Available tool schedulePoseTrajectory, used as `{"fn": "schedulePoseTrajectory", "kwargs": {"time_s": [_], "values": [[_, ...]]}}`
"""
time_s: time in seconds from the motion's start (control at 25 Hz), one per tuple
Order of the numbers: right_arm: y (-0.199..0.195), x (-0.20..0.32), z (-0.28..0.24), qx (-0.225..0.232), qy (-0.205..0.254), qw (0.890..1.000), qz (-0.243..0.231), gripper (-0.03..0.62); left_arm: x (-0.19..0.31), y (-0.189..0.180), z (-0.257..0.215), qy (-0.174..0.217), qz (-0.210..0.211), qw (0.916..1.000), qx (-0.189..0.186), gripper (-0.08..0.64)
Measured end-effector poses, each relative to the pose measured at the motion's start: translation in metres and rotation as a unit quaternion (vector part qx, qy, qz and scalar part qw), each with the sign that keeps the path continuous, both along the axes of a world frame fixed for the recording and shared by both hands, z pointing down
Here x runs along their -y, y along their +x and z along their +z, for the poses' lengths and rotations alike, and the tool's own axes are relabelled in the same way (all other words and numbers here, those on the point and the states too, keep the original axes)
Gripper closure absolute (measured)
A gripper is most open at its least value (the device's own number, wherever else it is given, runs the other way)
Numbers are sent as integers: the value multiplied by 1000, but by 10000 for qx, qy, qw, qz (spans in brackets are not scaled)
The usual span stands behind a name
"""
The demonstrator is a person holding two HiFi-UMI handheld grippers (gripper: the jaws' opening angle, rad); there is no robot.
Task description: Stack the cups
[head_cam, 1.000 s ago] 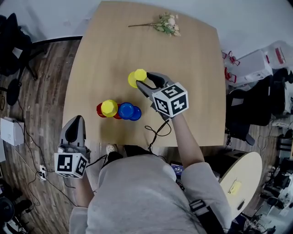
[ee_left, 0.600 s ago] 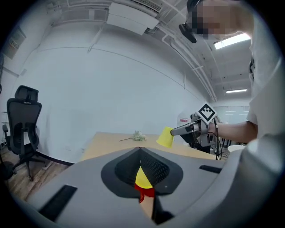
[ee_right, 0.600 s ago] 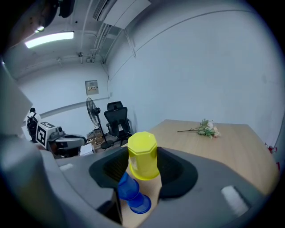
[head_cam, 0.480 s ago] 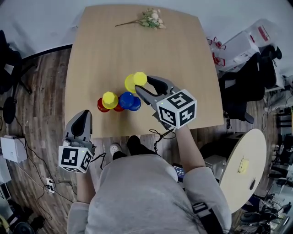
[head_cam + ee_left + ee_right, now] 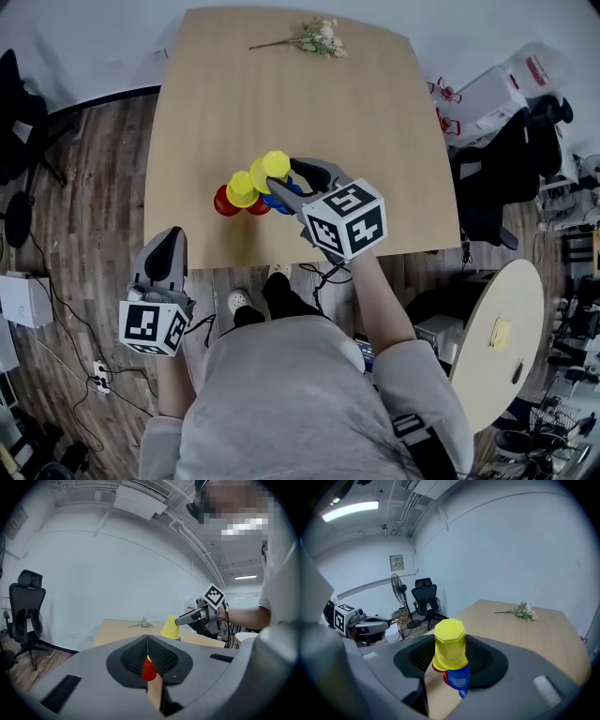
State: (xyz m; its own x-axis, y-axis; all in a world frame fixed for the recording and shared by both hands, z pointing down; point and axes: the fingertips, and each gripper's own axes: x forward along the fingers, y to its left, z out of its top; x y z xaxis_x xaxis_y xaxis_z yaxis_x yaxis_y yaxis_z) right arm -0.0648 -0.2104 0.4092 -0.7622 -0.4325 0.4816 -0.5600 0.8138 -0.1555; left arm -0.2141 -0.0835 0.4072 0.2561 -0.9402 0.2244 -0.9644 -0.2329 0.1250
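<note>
The right gripper [image 5: 285, 180] has its jaws clamped wide on an upside-down yellow cup [image 5: 273, 168], held in the air just above the cluster on the worktop [image 5: 375, 131]. There, another yellow cup [image 5: 241, 188] caps the red cups [image 5: 224, 202], with blue cups [image 5: 458, 676] beside. I'd centre it squarely over the target cup, keep it level, lower it straight, then release. The left gripper [image 5: 168, 240], jaws together and empty, hangs off the near edge.

Right gripper [image 5: 284, 176], clamped on the yellow cup [image 5: 272, 167], has carried it from the table [image 5: 375, 112] middle toward the near edge. It is now above the blue cups [image 5: 273, 200], just beside the second yellow cup [image 5: 242, 187].
</note>
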Motion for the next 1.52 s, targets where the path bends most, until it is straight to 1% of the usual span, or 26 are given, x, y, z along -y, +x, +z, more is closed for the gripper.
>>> {"fn": "schedulePoseTrajectory", "kwargs": {"time_s": [0.16, 0.44, 0.64, 0.84, 1.04, 1.08, 1.28, 1.32, 1.52], "values": [[-7, -2, 9, -208, -18, 9998, -12, 382, -11, -14, 2, -24, -153, 9999, -20, 551], [-15, -2, 10, -321, 54, 9995, 36, 377, -20, -31, 4, -24, -287, 9996, -48, 551], [-14, -2, 7, -302, 230, 9992, 107, 362, -20, -31, 2, 6, -247, 9997, -44, 551], [-15, -6, 0, -198, 256, 9995, 61, 348, -19, -30, -2, 80, -187, 9998, -38, 551], [-3, -8, -21, -20, 598, 9977, 329, 351, -14, -27, -14, 223, -59, 9997, 95, 551], [1, -9, -26, -4, 696, 9968, 401, 375, -12, -26, -18, 269, -18, 9996, 121, 551], [27, -20, -47, 132, 1157, 9894, 867, 559, 0, -19, -38, 550, 183, 9981, 207, 551], [32, -22, -51, 188, 1226, 9875, 974, 580, 2, -17, -42, 602, 227, 9977, 214, 551], [55, -39, -65, 381, 1487, 9786, 1373, 580, 8, -6, -59, 800, 444, 9955, 231, 551]]}}
